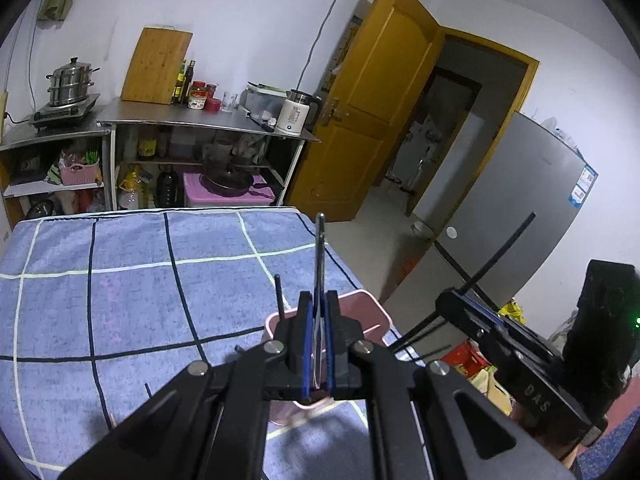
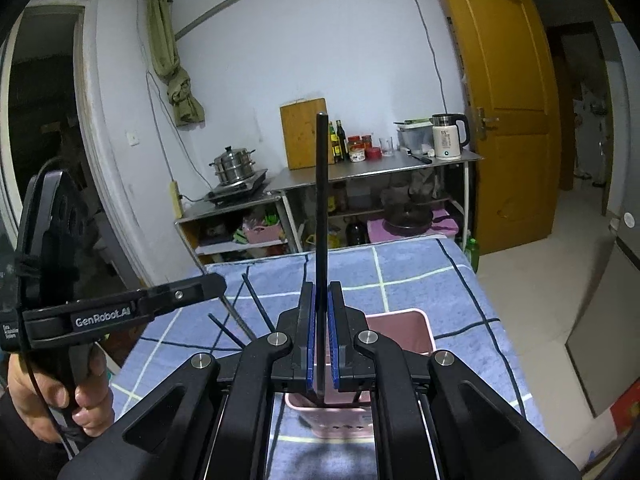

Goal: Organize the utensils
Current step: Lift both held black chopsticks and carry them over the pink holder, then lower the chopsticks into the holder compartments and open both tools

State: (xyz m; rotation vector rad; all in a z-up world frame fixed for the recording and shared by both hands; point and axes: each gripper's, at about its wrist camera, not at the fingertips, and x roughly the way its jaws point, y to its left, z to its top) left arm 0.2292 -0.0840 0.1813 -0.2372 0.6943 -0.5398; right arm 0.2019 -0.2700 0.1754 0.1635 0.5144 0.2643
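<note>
Left gripper (image 1: 319,300): matte black linkage arms, round silver pivot screws, blue ribbed pads (image 1: 308,344) lining inner faces. Right gripper (image 2: 322,292): same black build, blue pads, silver screws. White "GenRobot.AI" lettering on side of left unit, thin black cable trailing past hand (image 2: 60,396) on grip.

Background noted – steel steamer pot (image 2: 233,165) on a cooktop (image 2: 239,191), wooden cutting board (image 2: 304,133) leaning against the wall, white kettle (image 2: 448,136) on a steel counter (image 2: 372,169), yellow door (image 2: 508,92) open, grey refrigerator (image 1: 508,216) – blue checked cloth (image 1: 132,280) spread below
</note>
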